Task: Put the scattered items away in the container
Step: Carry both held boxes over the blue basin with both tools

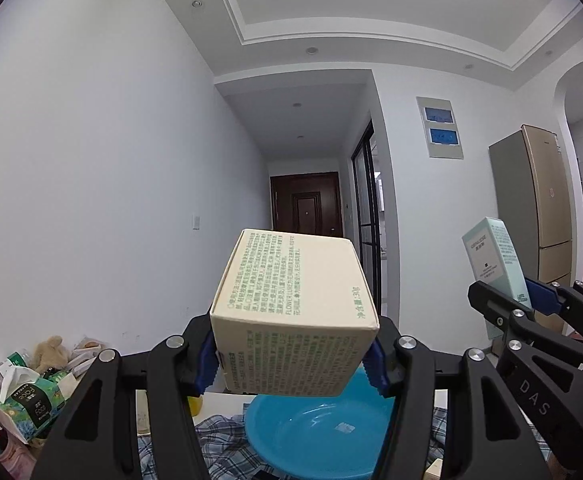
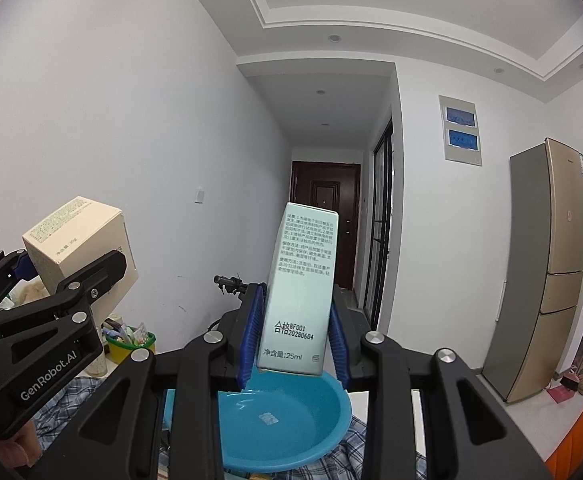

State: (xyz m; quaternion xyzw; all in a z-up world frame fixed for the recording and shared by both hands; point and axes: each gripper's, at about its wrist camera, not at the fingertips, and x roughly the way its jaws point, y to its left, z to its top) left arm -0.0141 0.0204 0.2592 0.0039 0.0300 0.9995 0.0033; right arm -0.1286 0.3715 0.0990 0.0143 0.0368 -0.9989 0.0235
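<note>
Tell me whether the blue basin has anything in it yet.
Empty as far as visible: the blue basin shows only a small sticker; the cream box and teal box are held above it.

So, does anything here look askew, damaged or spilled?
Nothing is damaged or spilled. Only the cream box sits tilted in the left gripper, one corner forward. The tall mint box leans slightly in the right gripper. Both hang above the blue basin, which looks empty.

My left tool (image 1: 293, 364) is raised and level, its blue pads (image 1: 205, 364) clamped on something wide. My right tool (image 2: 294, 340) is raised beside it, pads (image 2: 251, 340) closed narrower on its load, tilted slightly.
</note>
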